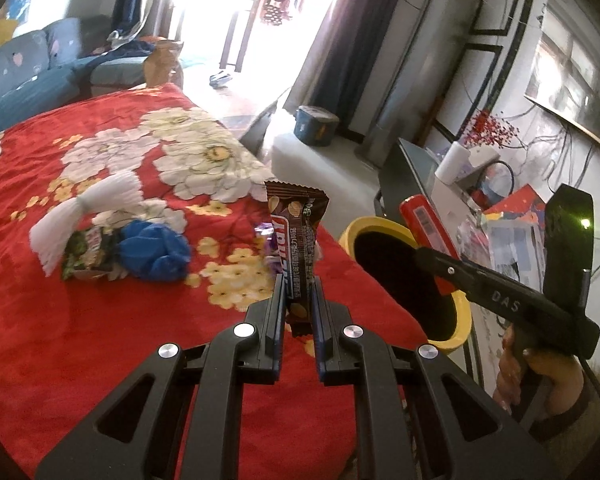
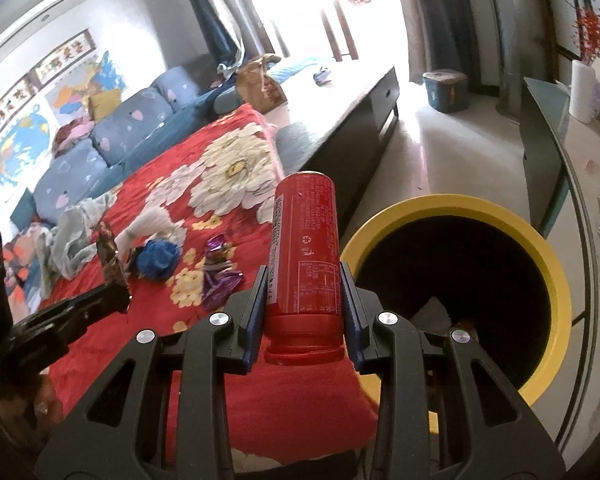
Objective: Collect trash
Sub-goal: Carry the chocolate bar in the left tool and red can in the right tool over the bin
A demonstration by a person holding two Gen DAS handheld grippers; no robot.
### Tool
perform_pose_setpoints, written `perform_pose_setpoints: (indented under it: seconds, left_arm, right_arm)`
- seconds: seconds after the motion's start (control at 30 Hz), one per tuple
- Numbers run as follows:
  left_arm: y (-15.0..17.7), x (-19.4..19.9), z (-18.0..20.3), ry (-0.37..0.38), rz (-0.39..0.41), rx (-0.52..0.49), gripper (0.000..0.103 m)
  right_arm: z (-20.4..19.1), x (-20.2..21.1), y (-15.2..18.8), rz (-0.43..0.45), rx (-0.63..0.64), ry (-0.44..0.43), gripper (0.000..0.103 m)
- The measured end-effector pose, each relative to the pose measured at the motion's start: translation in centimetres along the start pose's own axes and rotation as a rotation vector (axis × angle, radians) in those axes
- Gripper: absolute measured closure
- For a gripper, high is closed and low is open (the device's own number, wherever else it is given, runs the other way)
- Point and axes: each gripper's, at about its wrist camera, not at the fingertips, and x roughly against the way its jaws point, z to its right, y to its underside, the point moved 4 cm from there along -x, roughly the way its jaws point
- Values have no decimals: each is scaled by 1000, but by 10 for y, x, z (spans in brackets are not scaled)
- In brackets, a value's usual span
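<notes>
From my left wrist, my left gripper (image 1: 297, 300) is clamped on a brown wrapper (image 1: 296, 240) standing upright over the red blanket (image 1: 100, 320) near its right edge, with the yellow bin (image 1: 456, 312) just past that edge and more trash, a blue wad (image 1: 154, 254) and a green packet (image 1: 88, 254), lying toward the blanket's left side. From my right wrist, my right gripper (image 2: 305, 292) is clamped on a red can (image 2: 305, 248) held at the blanket's right edge, just beside the bin's (image 2: 556, 280) rim, and a purple wrapper (image 2: 219, 276) lies on the blanket near that edge.
</notes>
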Motion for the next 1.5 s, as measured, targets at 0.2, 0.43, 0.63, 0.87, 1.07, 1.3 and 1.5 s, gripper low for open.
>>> perform_pose_setpoints:
  seconds: [0.2,0.43,0.63,0.87,1.07,1.3,1.5]
  left_arm:
    - [0,-6,22,22,-11,-40,91]
    - [1,-13,43,48,-23,-87,91]
    - [1,-22,59,69,-36,-123,91]
    - [-1,-34,78,96,-39,-161,91]
    - [-2,-45,95,112,-48,-187,91]
    - [-3,-63,111,130,-66,-216,91]
    - [-3,-79,123,137,-85,-238,91]
  right_arm:
    - [16,4,-2,14,-26,23,76]
    - [35,8,-5,29,-69,53,76]
    - [53,10,-6,37,-107,80,76]
    - [75,10,-4,37,-144,120,76]
    - [89,8,-1,32,-167,151,76]
    - [109,3,6,13,-203,178,76]
    - [123,0,11,3,-237,195,76]
